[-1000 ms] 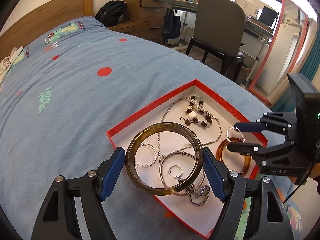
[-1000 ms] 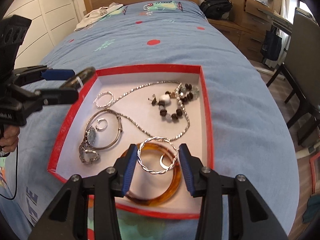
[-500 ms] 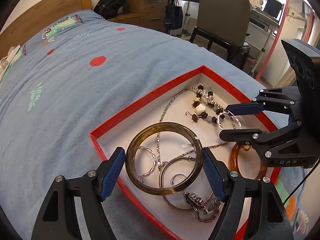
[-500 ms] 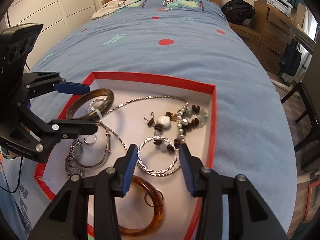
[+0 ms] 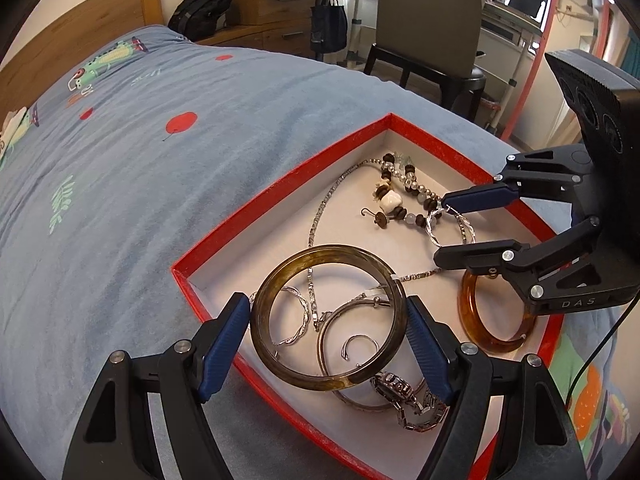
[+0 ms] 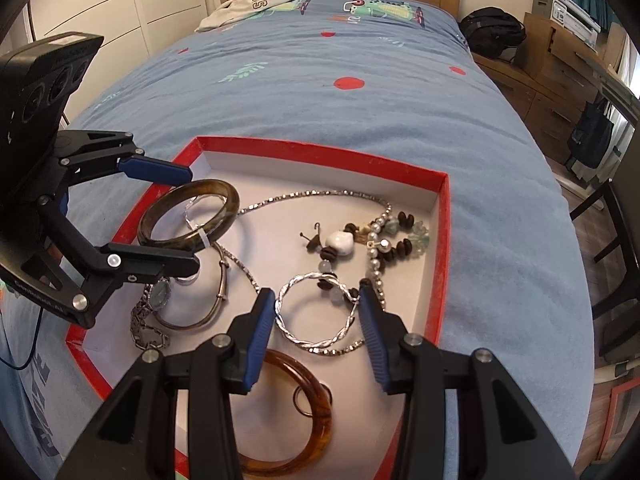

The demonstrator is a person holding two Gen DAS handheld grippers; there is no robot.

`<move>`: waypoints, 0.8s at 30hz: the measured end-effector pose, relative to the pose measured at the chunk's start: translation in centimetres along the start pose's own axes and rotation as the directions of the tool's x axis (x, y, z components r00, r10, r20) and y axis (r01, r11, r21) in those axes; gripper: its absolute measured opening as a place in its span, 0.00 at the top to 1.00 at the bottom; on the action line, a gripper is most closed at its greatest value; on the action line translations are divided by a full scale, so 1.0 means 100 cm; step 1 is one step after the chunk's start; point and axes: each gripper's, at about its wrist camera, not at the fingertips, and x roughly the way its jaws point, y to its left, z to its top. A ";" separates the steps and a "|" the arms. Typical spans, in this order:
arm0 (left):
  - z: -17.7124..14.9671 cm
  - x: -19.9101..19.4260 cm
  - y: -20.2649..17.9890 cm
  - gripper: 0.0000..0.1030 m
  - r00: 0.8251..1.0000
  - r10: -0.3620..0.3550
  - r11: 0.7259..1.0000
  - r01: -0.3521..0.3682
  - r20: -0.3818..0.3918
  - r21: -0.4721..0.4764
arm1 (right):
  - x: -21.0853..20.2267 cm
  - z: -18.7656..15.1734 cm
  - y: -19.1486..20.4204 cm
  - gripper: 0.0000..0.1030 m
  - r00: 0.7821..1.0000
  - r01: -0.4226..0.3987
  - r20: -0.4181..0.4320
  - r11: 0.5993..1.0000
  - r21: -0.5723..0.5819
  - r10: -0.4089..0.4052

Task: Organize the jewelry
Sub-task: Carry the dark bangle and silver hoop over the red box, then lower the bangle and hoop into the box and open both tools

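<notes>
A red box with a white floor lies on the blue bed cover. My left gripper is shut on a dark olive-brown bangle, held low over the box's near left corner. In the right wrist view the same bangle sits between the left gripper's pads. My right gripper is shut on a twisted silver ring, just in front of the beaded necklace. The left wrist view shows that ring in the right gripper.
On the box floor lie an amber bangle, a silver chain, a thin silver bangle and a watch. A chair and a desk stand beyond the bed. Clothing lies by the headboard.
Both grippers have sunk closer over the box. The right gripper carried the silver ring from above the amber bangle towards the beaded necklace. Each grip is unchanged.
</notes>
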 end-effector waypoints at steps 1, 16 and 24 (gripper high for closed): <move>0.000 0.001 0.000 0.25 1.000 -0.002 1.000 0.002 -0.003 0.003 | 0.001 0.001 0.001 0.59 1.000 0.004 -0.007 1.000 -0.010 -0.004; 0.004 0.000 -0.002 0.20 1.000 -0.012 1.000 0.012 -0.006 0.009 | -0.006 0.000 0.003 0.55 1.000 0.011 -0.003 1.000 0.003 -0.011; 0.000 -0.036 -0.003 0.20 0.999 -0.001 0.999 0.004 0.054 -0.041 | -0.035 -0.005 0.006 0.54 0.999 0.033 0.017 0.999 0.023 -0.033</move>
